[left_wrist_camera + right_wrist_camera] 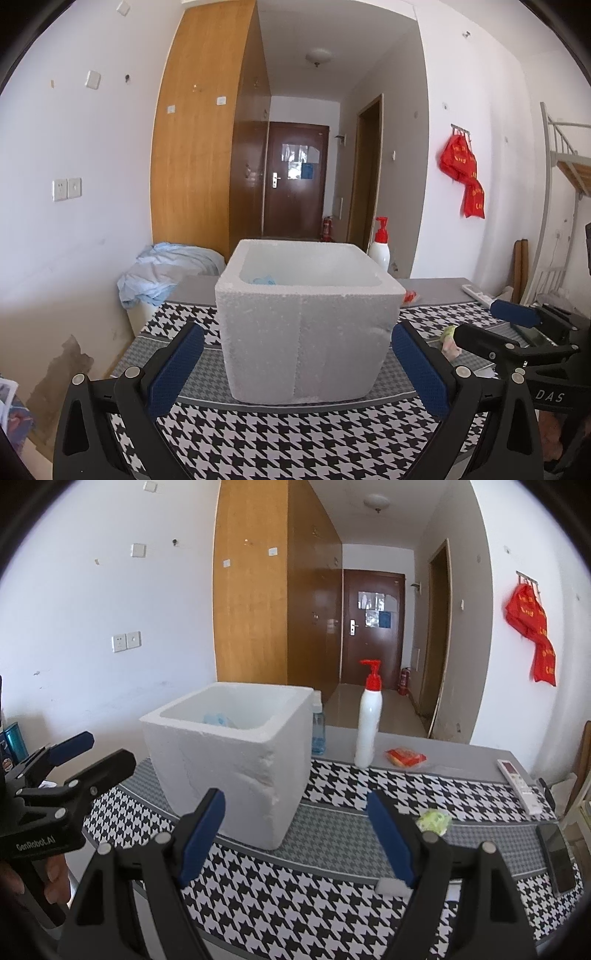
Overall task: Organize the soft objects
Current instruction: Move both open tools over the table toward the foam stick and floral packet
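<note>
Seen only from the right wrist: one white pump bottle (369, 716) in full, one blue bottle (318, 731) behind the foam box (236, 753), one red packet (405, 757), one remote (519, 785), one dark phone (557, 860). Seen only from the left wrist: a blue cloth heap (162, 273) beside the tabletop (295, 435). One soft green-yellow object (434, 821), crumpled, lying on the tabletop right of the box. Something pale blue (216, 718) inside the box, perhaps cloth. Left gripper (297, 362) wide, empty; right gripper (295, 834) wide, empty.

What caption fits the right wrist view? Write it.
Open right gripper facing white foam box, small green soft object on houndstooth cloth.
</note>
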A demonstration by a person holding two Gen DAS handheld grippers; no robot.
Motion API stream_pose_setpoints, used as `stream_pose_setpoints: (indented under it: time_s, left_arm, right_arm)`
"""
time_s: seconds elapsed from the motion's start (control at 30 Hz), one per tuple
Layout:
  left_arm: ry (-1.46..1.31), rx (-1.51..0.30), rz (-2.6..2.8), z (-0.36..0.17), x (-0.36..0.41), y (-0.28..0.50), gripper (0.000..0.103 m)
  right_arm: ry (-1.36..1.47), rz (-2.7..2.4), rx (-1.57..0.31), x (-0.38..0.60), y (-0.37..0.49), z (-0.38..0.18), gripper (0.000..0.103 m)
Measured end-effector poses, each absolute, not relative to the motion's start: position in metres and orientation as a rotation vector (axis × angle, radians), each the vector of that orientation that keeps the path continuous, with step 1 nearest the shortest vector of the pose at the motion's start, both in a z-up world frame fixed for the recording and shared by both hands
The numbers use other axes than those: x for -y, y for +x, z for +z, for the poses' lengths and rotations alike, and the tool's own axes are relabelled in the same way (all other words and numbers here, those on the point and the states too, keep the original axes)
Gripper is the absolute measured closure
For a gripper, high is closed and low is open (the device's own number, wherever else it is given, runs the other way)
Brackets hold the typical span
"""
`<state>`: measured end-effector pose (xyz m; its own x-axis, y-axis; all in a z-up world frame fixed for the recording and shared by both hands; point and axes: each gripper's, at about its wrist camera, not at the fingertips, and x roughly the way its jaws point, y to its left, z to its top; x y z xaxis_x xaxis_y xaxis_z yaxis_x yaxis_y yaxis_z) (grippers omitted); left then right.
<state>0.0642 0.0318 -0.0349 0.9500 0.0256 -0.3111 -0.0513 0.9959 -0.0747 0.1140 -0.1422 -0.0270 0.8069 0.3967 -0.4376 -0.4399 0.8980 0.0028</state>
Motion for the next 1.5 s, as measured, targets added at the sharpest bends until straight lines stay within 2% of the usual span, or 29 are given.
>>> stream_pose_setpoints:
  time_s: [1.5]
  left_arm:
    - [-0.046, -0.393, -0.19, -0.052, 0.047, 0.081, 0.001]
  right_arm:
    - [-0.009, 0.24, -0.476, 0.238, 0.1, -0.04, 0.02]
